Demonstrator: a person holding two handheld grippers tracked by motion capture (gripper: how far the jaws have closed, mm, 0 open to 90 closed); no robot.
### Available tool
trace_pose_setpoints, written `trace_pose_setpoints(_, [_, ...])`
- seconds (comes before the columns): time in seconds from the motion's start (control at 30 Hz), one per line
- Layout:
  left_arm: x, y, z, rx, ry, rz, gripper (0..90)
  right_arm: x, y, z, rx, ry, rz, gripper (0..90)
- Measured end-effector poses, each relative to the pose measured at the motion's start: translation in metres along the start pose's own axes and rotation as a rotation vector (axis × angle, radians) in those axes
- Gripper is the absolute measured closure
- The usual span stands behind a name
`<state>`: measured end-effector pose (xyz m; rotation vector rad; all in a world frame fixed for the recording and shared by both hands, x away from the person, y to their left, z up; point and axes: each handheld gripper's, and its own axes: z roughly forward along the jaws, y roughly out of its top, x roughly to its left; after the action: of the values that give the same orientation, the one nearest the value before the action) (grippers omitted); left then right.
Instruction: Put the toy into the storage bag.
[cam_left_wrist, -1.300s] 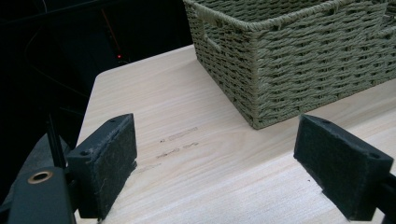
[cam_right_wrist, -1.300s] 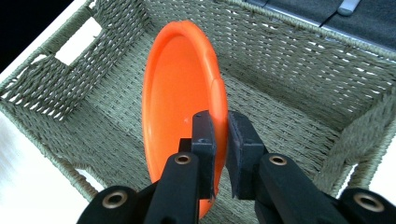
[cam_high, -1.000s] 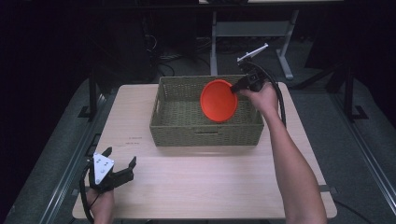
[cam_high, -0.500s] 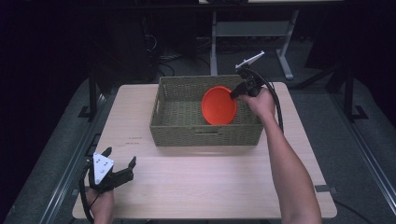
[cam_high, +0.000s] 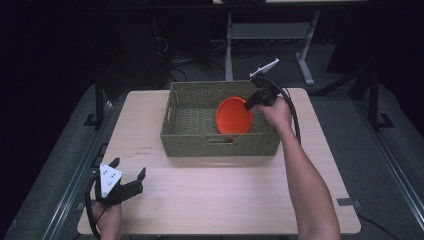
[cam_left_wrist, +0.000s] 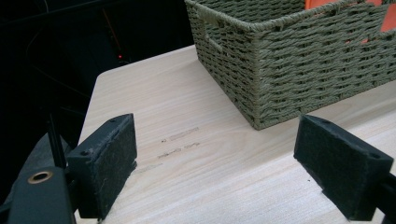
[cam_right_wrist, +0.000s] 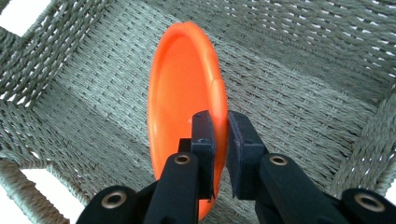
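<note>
An orange plate (cam_high: 233, 115) stands tilted on edge inside the olive woven basket (cam_high: 190, 107) at the back middle of the table. My right gripper (cam_high: 248, 104) is shut on the plate's rim; in the right gripper view the rim of the orange plate (cam_right_wrist: 184, 98) sits pinched between the two black pads (cam_right_wrist: 204, 135), above the basket's floor (cam_right_wrist: 289, 88). My left gripper (cam_high: 131, 179) rests at the table's front left corner, jaws wide apart and nothing between them. In the left gripper view the left gripper (cam_left_wrist: 215, 163) faces the basket's near corner (cam_left_wrist: 261, 88).
The light wooden table (cam_high: 220, 195) has free room in front of and left of the basket. A metal stand (cam_high: 265, 30) and cables lie on the dark floor behind. Faint marks (cam_left_wrist: 180, 135) show on the tabletop near the left gripper.
The right gripper has lowered the orange plate deeper into the basket. The left gripper has stayed put.
</note>
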<state>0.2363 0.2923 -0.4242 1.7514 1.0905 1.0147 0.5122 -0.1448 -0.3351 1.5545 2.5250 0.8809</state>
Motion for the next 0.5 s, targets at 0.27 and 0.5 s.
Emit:
trace_pose_setpoints(0.27, [-0.0004,0.0,0.0005,-0.003,-0.001,0.0,12.7,-0.0038,-0.0021,0.0033,0.03,0.017,0.012,79.2])
trace_pose_setpoints(0.5, [-0.0009,0.0,0.001,-0.002,-0.005,-0.002,12.7,-0.007,-0.0026,-0.0055,0.019,0.004,0.026,70.4])
